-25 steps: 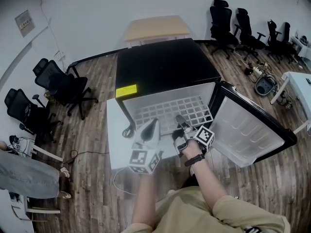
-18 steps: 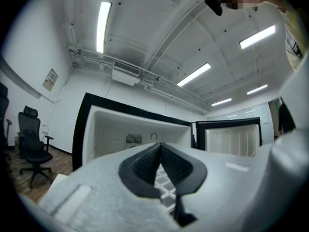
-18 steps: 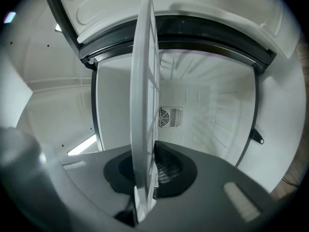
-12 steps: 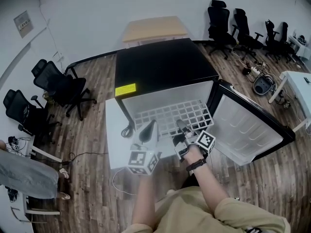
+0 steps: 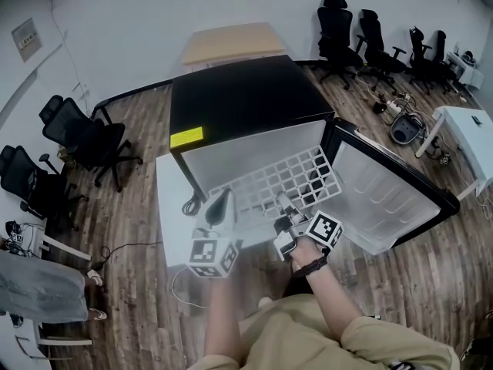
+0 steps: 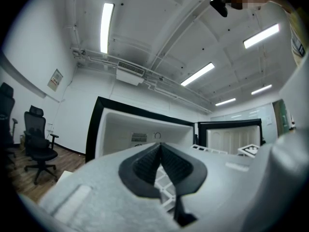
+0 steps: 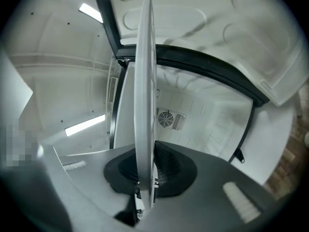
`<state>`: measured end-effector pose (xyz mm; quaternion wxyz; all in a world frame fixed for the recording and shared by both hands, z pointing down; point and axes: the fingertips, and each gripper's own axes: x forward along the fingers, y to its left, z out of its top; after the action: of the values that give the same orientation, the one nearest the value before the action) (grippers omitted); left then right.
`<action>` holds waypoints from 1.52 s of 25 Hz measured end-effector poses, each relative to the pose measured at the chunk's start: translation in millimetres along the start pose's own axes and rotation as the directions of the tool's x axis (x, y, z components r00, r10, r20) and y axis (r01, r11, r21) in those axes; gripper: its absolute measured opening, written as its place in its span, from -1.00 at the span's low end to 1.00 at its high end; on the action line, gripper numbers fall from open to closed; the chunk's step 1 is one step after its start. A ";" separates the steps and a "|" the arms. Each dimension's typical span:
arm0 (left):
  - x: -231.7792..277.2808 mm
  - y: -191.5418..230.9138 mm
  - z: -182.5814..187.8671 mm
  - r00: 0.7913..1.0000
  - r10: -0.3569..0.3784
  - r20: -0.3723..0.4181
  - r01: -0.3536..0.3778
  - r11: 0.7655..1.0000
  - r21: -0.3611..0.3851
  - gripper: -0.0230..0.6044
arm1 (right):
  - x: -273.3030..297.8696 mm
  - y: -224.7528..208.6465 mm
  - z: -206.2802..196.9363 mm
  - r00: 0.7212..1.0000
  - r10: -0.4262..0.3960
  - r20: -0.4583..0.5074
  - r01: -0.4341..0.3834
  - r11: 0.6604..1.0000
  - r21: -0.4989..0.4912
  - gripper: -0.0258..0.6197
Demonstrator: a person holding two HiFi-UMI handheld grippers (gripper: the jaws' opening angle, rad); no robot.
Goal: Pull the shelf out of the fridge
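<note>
A white wire-grid shelf [image 5: 285, 177] sticks partway out of the open black fridge [image 5: 246, 99]. My right gripper [image 5: 285, 205] is shut on the shelf's front edge. In the right gripper view the shelf [image 7: 145, 81] runs edge-on between the pads of that gripper [image 7: 146, 166]. My left gripper [image 5: 222, 203] hovers at the shelf's front left corner, shut with nothing held. In the left gripper view its tips [image 6: 160, 148] meet, and a bit of the grid [image 6: 163, 186] shows below them. The fridge door [image 5: 385, 199] stands wide open on the right.
A white board [image 5: 171, 222] with a coiled cable [image 5: 189, 205] lies left of the fridge. Office chairs [image 5: 85, 141] stand at the left and more chairs [image 5: 370, 33] at the back right. A wooden table [image 5: 227, 43] is behind the fridge, and a white desk [image 5: 462, 126] at the right.
The shelf has slid a little further out of the fridge toward me, with the right gripper still clamped on its front edge. The left gripper stays beside it.
</note>
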<state>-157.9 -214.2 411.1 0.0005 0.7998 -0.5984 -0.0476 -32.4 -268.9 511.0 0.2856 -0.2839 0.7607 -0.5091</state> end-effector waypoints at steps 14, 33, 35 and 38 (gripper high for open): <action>1.2 -14.5 -0.6 1.000 -0.010 0.000 0.010 1.000 0.013 -0.93 | -22.4 56.2 8.6 0.972 -0.223 0.072 0.197 0.614 -0.764 -0.83; 3.2 -9.3 -25.2 0.994 0.100 -0.031 -0.097 0.991 0.086 -0.93 | -24.0 77.1 30.7 0.950 -0.257 0.180 0.236 0.206 -0.950 -0.83; 4.0 -8.4 -27.2 0.994 0.110 -0.029 -0.107 0.990 0.096 -0.93 | -23.7 79.1 30.9 0.957 -0.235 0.172 0.223 0.211 -0.952 -0.83; 5.4 -9.4 -28.0 0.993 0.113 -0.034 -0.110 0.989 0.099 -0.93 | -21.6 82.7 32.0 0.964 -0.209 0.165 0.211 0.224 -0.952 -0.83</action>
<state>-145.2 -218.3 438.1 -0.0237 0.7650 -0.6436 -0.0027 -6.3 -246.4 426.6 -0.0170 -0.4984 0.8664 0.0266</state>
